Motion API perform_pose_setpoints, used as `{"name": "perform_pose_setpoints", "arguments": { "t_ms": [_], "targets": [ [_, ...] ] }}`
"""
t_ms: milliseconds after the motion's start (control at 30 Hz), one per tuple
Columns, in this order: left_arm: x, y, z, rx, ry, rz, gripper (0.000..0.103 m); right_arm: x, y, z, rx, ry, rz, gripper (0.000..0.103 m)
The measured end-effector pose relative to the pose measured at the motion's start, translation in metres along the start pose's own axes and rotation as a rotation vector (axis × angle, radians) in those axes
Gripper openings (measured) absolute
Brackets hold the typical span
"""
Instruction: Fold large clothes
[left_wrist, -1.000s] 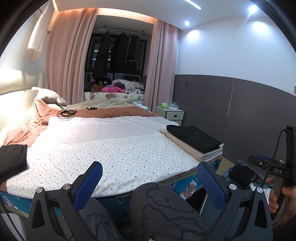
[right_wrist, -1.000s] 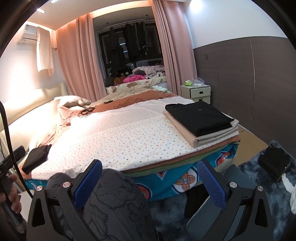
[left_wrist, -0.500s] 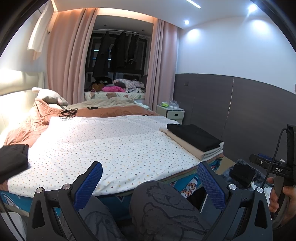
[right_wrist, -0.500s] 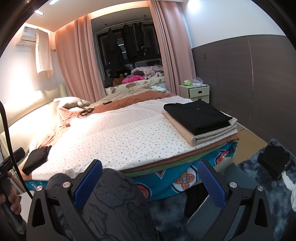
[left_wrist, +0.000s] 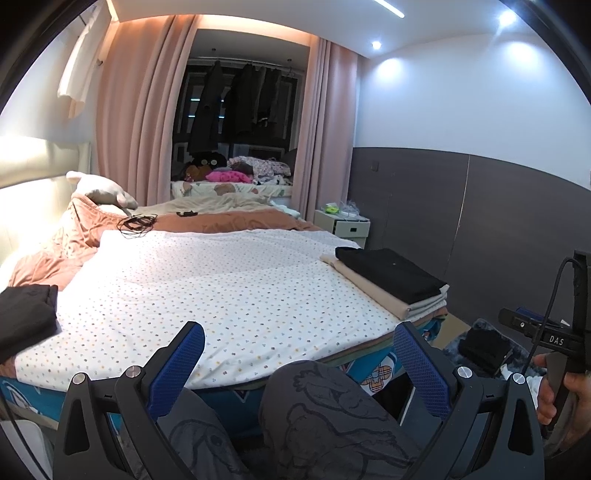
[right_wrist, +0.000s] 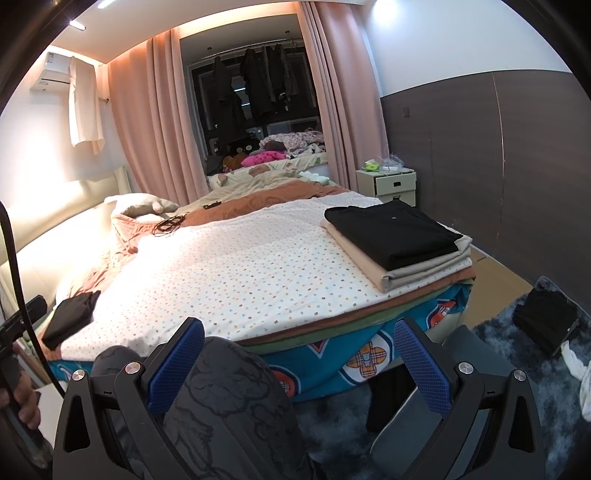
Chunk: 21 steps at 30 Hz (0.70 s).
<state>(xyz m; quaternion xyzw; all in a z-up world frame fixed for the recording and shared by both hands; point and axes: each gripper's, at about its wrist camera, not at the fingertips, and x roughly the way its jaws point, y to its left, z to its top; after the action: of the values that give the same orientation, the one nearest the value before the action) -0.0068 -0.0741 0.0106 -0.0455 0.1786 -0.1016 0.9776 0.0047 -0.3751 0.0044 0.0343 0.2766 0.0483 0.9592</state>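
Both my claws hang idle over my knees, the left gripper (left_wrist: 299, 354) and the right gripper (right_wrist: 299, 354) each with its blue pads spread wide and nothing between them; I judge this a pause between garments, hands kept low and off the bed. Ahead and to the right of my claws lies the folded stack (right_wrist: 397, 240); I count three layers that show (a black top piece over a tan one and a grey one), squared at the mattress corner, presumably to leave the dotted sheet (left_wrist: 221, 288) free as a folding surface. Ahead and far to the left, one dark bundle (left_wrist: 26, 314) sits at the bed's edge, loosely heaped; it looks like the next piece to spread. Down to the right, on the shaggy rug (right_wrist: 517, 369), one more dark item (right_wrist: 546, 321) lies well apart from the bed; whether it is clothing I cannot tell.
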Motion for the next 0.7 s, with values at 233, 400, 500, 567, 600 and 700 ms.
{"name": "perform_pose_setpoints", "arguments": {
  "t_ms": [233, 400, 500, 567, 600, 700],
  "targets": [
    [-0.0005, 0.0002, -0.0001, 0.001, -0.001, 0.001, 0.103, 0.0016, 0.0001, -0.0009, 0.005, 0.004, -0.012, 0.103],
    [-0.0006, 0.0009, -0.0015, -0.001, 0.000, 0.005, 0.103, 0.0013, 0.0008, -0.0012, 0.004, 0.004, -0.012, 0.103],
    [-0.0002, 0.0000, -0.0018, 0.001, 0.004, 0.008, 0.103, 0.0009, 0.0007, -0.0013, 0.004, 0.004, -0.012, 0.103],
    [-0.0002, -0.0010, -0.0013, 0.004, 0.003, 0.008, 0.103, 0.0010, 0.0007, -0.0010, 0.003, 0.003, -0.011, 0.103],
    [-0.0002, -0.0011, -0.0014, 0.004, 0.003, 0.009, 0.103, 0.0010, 0.0010, -0.0011, 0.003, 0.003, -0.012, 0.103],
    [-0.0006, -0.0020, -0.0027, 0.008, 0.002, 0.010, 0.103, 0.0012, 0.0015, -0.0015, 0.005, 0.004, -0.012, 0.103]
  ]
}}
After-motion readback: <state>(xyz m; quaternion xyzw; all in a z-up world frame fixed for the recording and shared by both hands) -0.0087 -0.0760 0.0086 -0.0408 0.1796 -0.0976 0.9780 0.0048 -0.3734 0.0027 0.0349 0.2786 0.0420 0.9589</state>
